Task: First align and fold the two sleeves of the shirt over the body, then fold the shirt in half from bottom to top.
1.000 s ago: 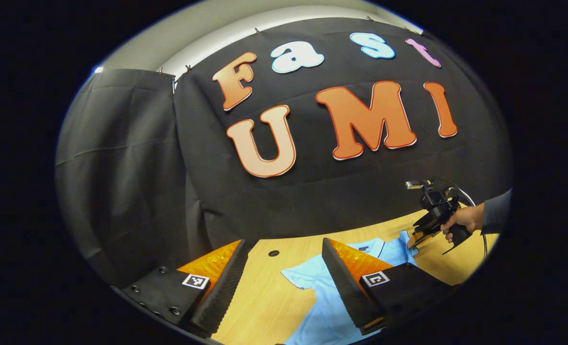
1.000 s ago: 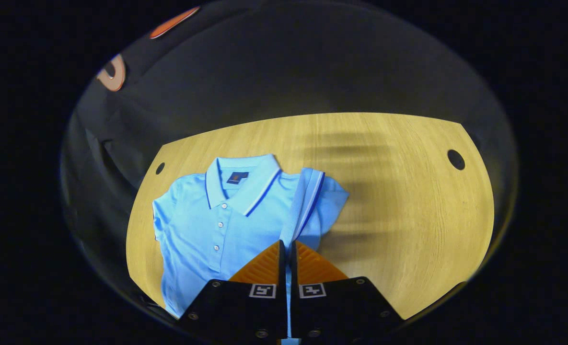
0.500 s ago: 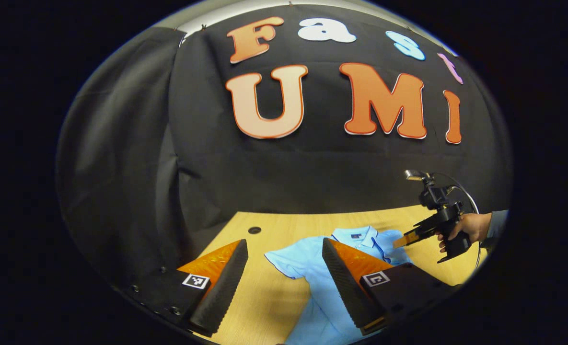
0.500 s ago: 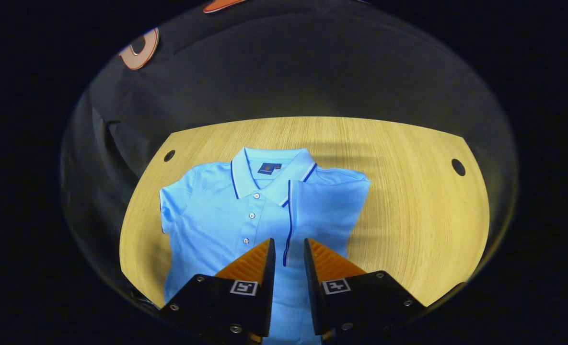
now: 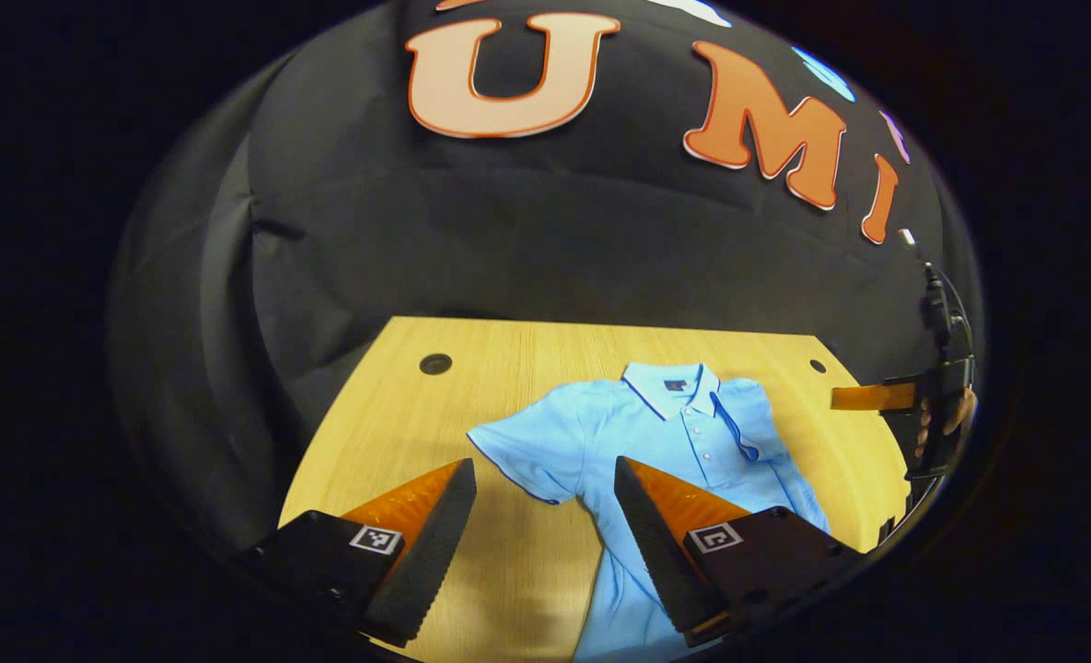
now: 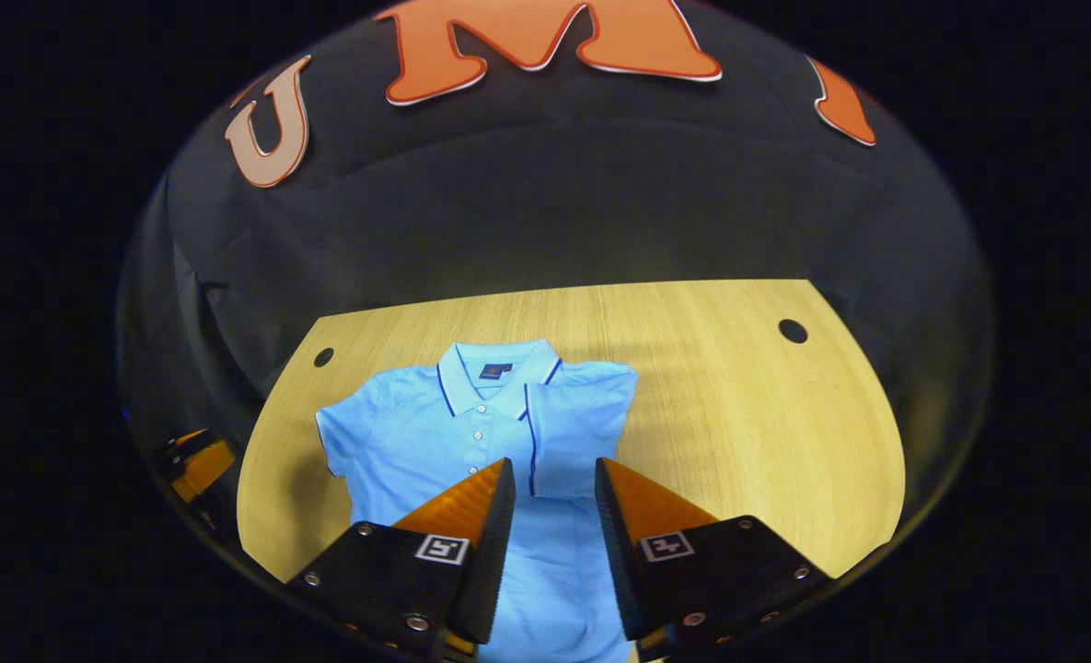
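Observation:
A light blue polo shirt point(image 6: 435, 433) lies face up on the wooden table point(image 6: 738, 405), collar toward the booth wall. One sleeve point(image 6: 574, 425) lies folded flat over the shirt's body. The other sleeve point(image 5: 528, 448) is spread out to the side. My right gripper point(image 6: 553, 465) stands open above the shirt's lower body, nothing between its fingers. My left gripper point(image 5: 543, 463) is open too, hovering just in front of the spread sleeve. In the left gripper view the right gripper point(image 5: 867, 397) and the hand point(image 5: 948, 419) holding it sit at the far right.
Round cable holes point(image 6: 792, 330) point(image 6: 323, 356) mark the table's back corners. Bare wood stretches to the shirt's right in the right gripper view. Black cloth walls close off the back and sides. The left gripper point(image 6: 197, 463) peeks in at the left edge.
My right gripper let go of the sleeve, opened and drew back; the sleeve now lies flat on the body. My left gripper tipped down toward the table and the spread sleeve.

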`<state>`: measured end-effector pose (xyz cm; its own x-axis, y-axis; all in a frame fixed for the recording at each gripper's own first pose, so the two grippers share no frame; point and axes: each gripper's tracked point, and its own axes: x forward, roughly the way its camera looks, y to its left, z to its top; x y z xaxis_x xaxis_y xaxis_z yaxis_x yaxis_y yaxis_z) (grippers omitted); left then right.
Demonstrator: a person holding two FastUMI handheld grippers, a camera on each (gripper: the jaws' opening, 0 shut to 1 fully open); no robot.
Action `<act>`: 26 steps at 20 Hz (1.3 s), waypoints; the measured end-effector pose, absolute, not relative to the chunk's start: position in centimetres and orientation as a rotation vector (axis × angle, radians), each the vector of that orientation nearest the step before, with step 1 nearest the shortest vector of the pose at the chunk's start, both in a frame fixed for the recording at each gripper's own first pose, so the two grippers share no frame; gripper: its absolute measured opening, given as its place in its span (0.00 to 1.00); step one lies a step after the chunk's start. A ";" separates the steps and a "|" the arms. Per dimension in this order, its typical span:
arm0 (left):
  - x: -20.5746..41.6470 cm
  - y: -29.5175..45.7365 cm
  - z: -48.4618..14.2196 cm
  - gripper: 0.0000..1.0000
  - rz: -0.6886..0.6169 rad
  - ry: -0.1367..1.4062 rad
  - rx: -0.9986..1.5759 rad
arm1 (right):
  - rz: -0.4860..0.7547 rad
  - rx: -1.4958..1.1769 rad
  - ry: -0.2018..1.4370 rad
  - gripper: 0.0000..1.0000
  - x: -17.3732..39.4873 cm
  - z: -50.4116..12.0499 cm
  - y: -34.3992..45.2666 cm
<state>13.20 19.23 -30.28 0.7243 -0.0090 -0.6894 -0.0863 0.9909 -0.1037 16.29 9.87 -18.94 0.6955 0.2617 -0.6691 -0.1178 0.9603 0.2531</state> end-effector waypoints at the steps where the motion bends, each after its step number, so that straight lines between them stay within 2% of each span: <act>1: 13.9 19.6 -31.7 0.97 0.035 0.781 -0.126 | 0.197 0.193 0.760 0.61 15.7 -18.4 9.4; 2: 14.6 19.8 -33.0 0.97 0.027 0.806 -0.127 | 0.182 0.187 0.748 0.58 15.1 -18.0 8.8; 3: 15.3 19.9 -34.1 0.97 0.021 0.841 -0.139 | 0.171 0.182 0.741 0.74 14.5 -17.6 8.5; 7: 17.3 20.9 -38.9 0.98 0.038 0.968 -0.171 | 0.145 0.187 0.718 0.93 11.9 -16.3 7.3; 11: 18.7 21.6 -43.1 0.98 0.058 1.071 -0.145 | 0.116 0.197 0.704 0.98 10.5 -15.5 5.9; 20: 19.6 22.4 -48.5 0.97 0.163 1.238 -0.169 | 0.103 0.208 0.688 0.98 7.6 -14.8 4.1; 22: 19.4 22.2 -48.3 0.87 0.177 1.252 -0.149 | 0.104 0.205 0.676 0.97 6.6 -14.3 3.8; 26: 21.3 21.2 -48.1 0.27 0.124 1.193 -0.128 | 0.095 0.240 0.671 0.98 4.9 -14.2 3.3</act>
<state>21.26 21.25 -48.06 0.3635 0.0287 -0.9312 -0.1640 0.9859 -0.0336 4.90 3.32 -14.21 0.7802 0.1637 -0.6037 -0.0094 0.9681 0.2503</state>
